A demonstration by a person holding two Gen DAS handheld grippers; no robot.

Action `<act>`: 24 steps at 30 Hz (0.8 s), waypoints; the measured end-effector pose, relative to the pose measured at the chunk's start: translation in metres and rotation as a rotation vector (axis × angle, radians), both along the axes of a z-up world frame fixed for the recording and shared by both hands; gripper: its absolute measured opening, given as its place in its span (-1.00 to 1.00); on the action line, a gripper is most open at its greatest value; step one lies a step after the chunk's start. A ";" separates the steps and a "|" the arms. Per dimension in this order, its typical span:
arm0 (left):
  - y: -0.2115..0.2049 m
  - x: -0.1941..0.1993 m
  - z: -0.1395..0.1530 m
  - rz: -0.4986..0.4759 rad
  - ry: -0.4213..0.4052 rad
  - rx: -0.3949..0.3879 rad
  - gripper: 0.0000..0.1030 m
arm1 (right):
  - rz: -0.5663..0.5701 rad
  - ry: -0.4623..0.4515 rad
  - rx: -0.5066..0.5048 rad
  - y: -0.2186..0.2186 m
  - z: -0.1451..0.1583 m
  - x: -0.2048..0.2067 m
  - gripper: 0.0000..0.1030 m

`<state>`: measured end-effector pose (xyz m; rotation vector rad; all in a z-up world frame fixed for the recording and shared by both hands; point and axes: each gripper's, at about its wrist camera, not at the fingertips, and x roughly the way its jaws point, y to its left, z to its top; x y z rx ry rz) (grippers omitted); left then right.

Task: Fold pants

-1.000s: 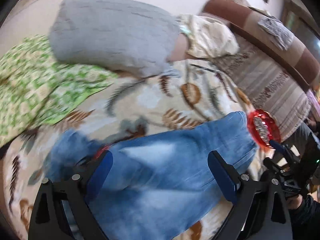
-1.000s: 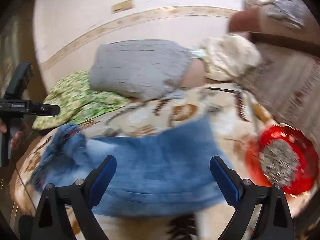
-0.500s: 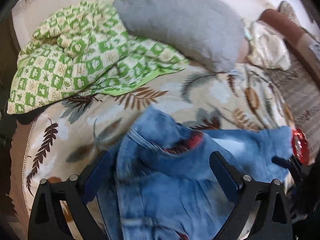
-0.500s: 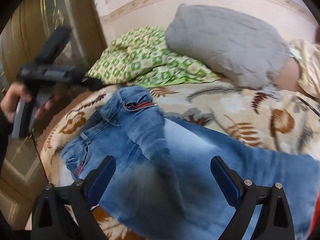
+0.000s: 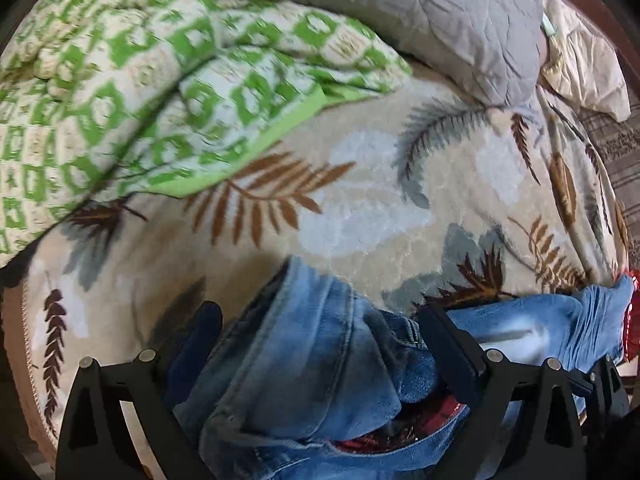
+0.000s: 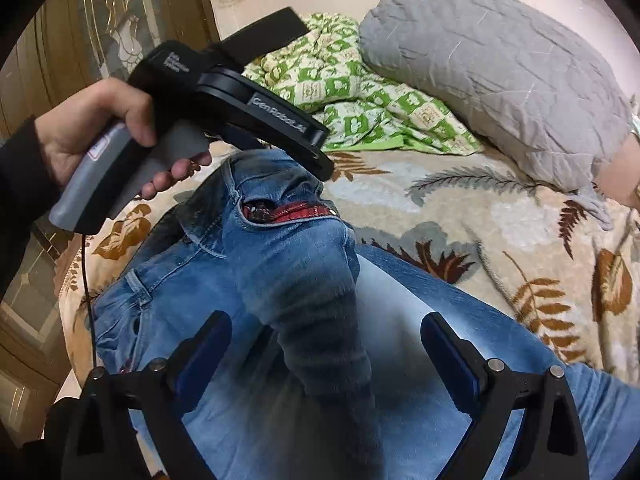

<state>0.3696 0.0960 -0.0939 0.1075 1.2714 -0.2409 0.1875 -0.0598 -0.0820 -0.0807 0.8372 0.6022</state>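
Observation:
Blue jeans (image 6: 288,280) lie crumpled on a leaf-patterned blanket (image 6: 460,208), waist toward the left, with a red lining showing at the waist opening. In the left wrist view the bunched waistband (image 5: 320,344) rises between the fingers of my left gripper (image 5: 320,344), whose jaws stand wide open around it. My right gripper (image 6: 326,352) is open just above a raised fold of denim on the thigh part. The left tool, held by a hand, shows in the right wrist view (image 6: 224,96) over the waist.
A green checked quilt (image 5: 140,80) and a grey pillow (image 6: 500,60) lie at the back of the bed. A cream pillow (image 5: 584,60) sits far right. A red object (image 5: 631,312) lies by the leg end. A wooden door (image 6: 80,40) stands left.
Both grippers have swung left along the jeans toward the waist and come lower. The left gripper now straddles the waistband. The right one is over the thigh fold. Both stay open.

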 end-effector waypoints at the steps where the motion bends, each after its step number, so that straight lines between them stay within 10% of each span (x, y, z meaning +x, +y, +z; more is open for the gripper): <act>1: -0.001 -0.001 -0.002 -0.010 -0.002 0.002 0.87 | 0.005 0.002 0.003 0.001 -0.001 0.002 0.86; 5: -0.004 -0.005 -0.005 -0.050 0.016 0.003 -0.53 | 0.019 0.012 -0.020 0.009 -0.007 0.008 -0.15; 9: -0.011 -0.017 0.003 -0.115 -0.008 0.014 -0.64 | 0.019 -0.005 -0.040 0.013 -0.010 0.006 -0.69; 24: 0.038 -0.139 0.088 -0.127 -0.184 -0.170 -0.65 | 0.052 -0.180 -0.049 -0.008 0.030 -0.051 -0.80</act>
